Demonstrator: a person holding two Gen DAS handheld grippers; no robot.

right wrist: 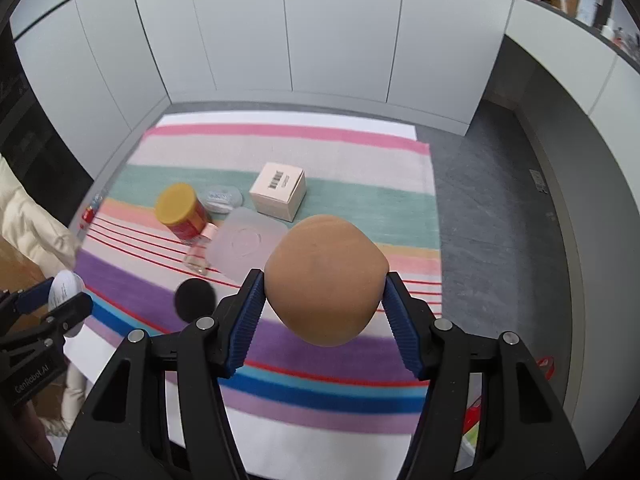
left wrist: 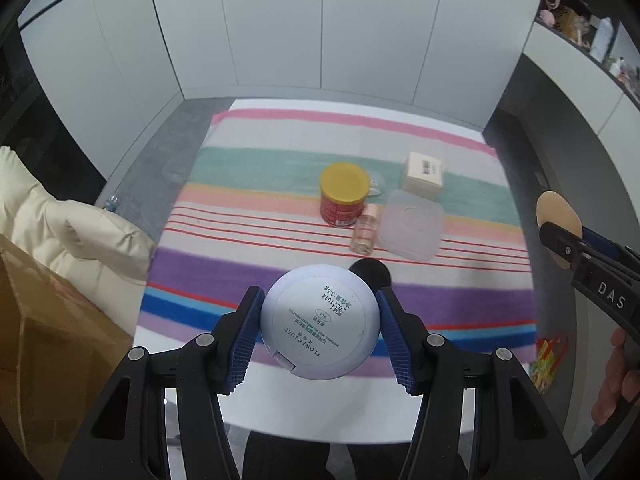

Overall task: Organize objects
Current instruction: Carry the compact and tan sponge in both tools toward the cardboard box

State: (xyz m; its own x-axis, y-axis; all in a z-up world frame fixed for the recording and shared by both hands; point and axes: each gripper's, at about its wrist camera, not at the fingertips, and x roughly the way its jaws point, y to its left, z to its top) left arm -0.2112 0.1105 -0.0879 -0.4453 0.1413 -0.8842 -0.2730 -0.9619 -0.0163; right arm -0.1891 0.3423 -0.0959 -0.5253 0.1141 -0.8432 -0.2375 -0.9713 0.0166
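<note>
My left gripper is shut on a round lilac powder compact, label side up, held above the striped cloth. My right gripper is shut on a tan powder puff, also held above the cloth. The puff also shows at the right edge of the left wrist view; the compact shows at the left of the right wrist view. On the cloth stand a red can with a yellow lid, a small pink-capped bottle, a frosted plastic box and a cream carton.
A black round puff lies on the purple stripe. A small clear case lies behind the can. A cardboard box and a cream jacket are at the left. Grey floor lies right of the table.
</note>
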